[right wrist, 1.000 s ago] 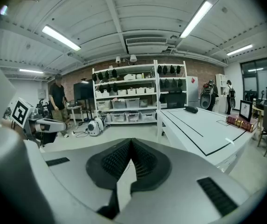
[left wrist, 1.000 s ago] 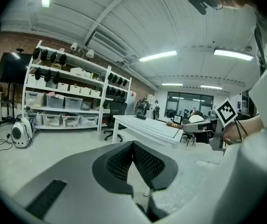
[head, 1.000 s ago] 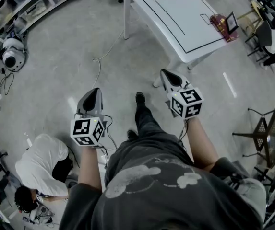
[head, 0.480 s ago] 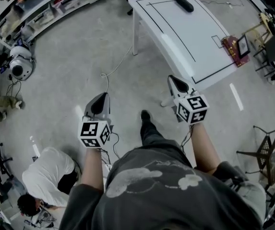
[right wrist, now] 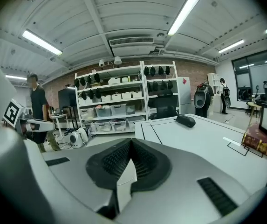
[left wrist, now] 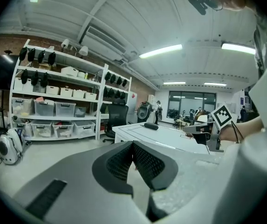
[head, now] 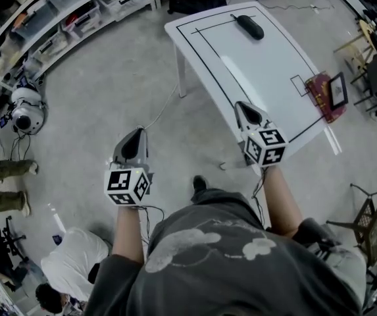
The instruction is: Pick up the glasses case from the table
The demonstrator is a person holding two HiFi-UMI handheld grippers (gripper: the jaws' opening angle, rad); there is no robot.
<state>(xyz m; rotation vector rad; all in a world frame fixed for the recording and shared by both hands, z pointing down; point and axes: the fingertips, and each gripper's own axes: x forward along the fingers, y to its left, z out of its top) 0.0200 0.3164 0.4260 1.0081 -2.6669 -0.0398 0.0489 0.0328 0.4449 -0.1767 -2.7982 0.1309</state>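
Glasses case (head: 249, 27) is in neither tong: our left gripper (head: 137, 131) and right gripper (head: 242, 104) have their jaws pressed together, empty. It lies at the white table's (head: 267, 64) far end, well apart from both. Concrete floor (head: 109, 97) and storage shelves (head: 63, 12) surround us. Only the gripper views show the ceiling strip lights (right wrist: 184, 10).

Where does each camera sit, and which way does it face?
Head view: on the head, looking steeply down at table and case; torso, forearms, left gripper and right gripper show.
Left gripper view: on the left gripper, looking along its shut jaws toward the table; right gripper at right.
Right gripper view: on the right gripper, looking along its shut jaws across the table; left gripper at left.
Shared: both gripper views show case and shelves.
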